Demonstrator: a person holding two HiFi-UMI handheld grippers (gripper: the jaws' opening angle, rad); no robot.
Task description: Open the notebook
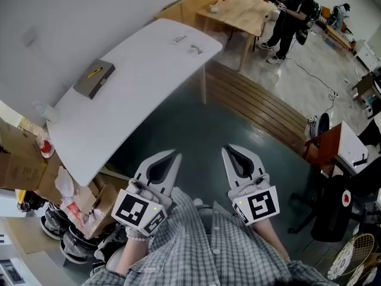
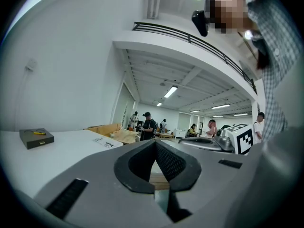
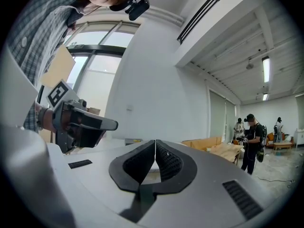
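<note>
The notebook [image 1: 94, 78] lay shut on the white table [image 1: 149, 64], at about ten o'clock from the grippers and well apart from them. The left gripper [image 1: 175, 155] hung level, jaws pressed together on nothing. At its three o'clock, the right gripper [image 1: 227, 150] matched it, closed and empty.

Your notebook [image 1: 94, 78] lies on the table [image 1: 155, 64], upper left; your left gripper [image 1: 175, 156] and right gripper [image 1: 227, 151] sit side by side, lower centre.
</note>
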